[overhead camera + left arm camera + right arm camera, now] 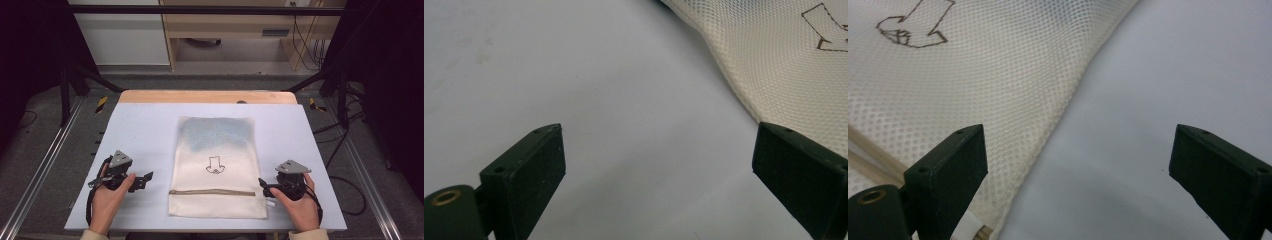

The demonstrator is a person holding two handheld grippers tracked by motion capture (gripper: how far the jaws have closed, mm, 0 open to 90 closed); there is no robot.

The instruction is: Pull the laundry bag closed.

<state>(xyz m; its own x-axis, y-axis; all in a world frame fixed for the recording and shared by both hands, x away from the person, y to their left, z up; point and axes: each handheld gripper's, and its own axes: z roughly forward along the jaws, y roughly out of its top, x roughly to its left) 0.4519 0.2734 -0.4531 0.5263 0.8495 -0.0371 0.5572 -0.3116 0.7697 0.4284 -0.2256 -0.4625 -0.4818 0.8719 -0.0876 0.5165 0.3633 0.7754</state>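
One pale grey table [145, 125] takes up most of the high view, with a strip of bare wood along its far edge. Flat in the middle of it lies a cream mesh bag [216, 165], long side running away from the person, a tan zipper [212, 192] crossing it near the near end and a small outlined drawing [216, 165] at its centre; the far part of the bag looks bluish-grey.

Each of the person's hands holds a gripper on either side of the bag, near its zipper end. The left gripper [145, 178] sits just beside the bag's left edge, jaws spread wide with nothing between them but table [624, 125]; the mesh [774, 60] lies off to one side. The right gripper [263, 186] reaches the bag's right edge, also wide open and holding nothing, its jaws straddling that edge [1068, 110] over mesh and table.
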